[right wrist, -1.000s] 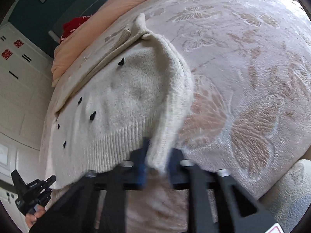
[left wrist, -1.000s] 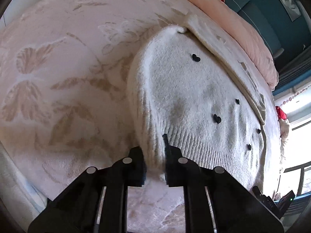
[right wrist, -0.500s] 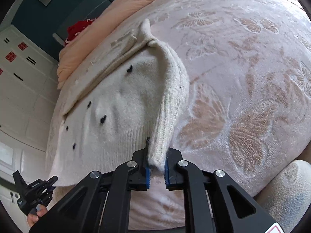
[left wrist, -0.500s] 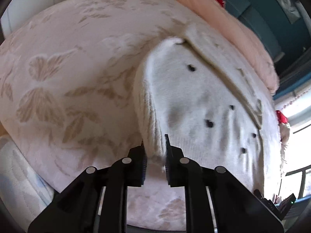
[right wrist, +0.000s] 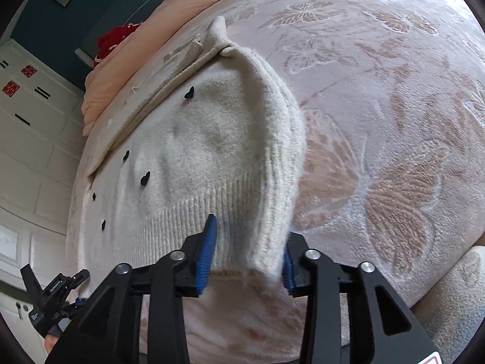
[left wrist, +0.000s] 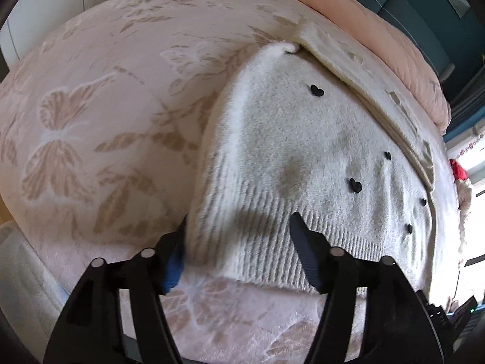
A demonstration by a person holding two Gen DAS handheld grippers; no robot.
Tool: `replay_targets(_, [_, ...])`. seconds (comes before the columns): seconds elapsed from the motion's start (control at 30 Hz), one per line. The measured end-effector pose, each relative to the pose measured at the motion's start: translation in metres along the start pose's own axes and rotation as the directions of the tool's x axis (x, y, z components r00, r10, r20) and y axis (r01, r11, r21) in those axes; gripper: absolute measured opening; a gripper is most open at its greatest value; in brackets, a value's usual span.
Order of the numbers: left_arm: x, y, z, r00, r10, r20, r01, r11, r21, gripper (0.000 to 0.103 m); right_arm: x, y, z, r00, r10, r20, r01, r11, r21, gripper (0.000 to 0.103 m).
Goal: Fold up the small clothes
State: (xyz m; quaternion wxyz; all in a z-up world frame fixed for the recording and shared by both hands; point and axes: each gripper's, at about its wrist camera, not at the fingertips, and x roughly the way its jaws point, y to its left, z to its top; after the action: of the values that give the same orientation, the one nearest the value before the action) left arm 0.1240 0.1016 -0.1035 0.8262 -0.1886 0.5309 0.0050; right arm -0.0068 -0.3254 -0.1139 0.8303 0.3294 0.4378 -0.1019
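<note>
Covering almost the whole view, the bed (left wrist: 100,97) carries a pink blanket (right wrist: 394,97) with a pattern of butterflies and leaves, and a peach quilt (left wrist: 379,27) lies along its far side, at about 1 o'clock in the left wrist view. A bed gives a wide and soft surface, which I judge is the reason the garment is spread here.

The white sweater (left wrist: 288,139) lies flat on the blanket. In the left wrist view it fills the zone from 12 to 4 o'clock; in the right wrist view, from 9 to 12 o'clock. Its two side parts are folded inward over the body, so the edges form thick rolled borders, and the ribbed hem (left wrist: 272,236) points toward the cameras. Small black hearts (left wrist: 317,90) are scattered on the knit.

The left gripper (left wrist: 238,227) has just been opening: its fingers stand wide apart, with the hem corner between them but not pressed. The right gripper (right wrist: 247,261) has also just been opening; the folded edge hangs loosely between its blue pads (right wrist: 207,254), and I judge it is released. It seems both hands are letting go so the side folds can stay in place.

I see no container in these views.
</note>
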Motion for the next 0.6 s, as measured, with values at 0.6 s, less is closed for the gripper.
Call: replay_targets(0.6, [0.007,-0.007,0.007,1.0,0.007,-0.004,-0.007,1.0,0.012,0.075,0.006,0.008,0.001,1.0,0.017,0.006,-0.017,1.0,-0.005,0.057])
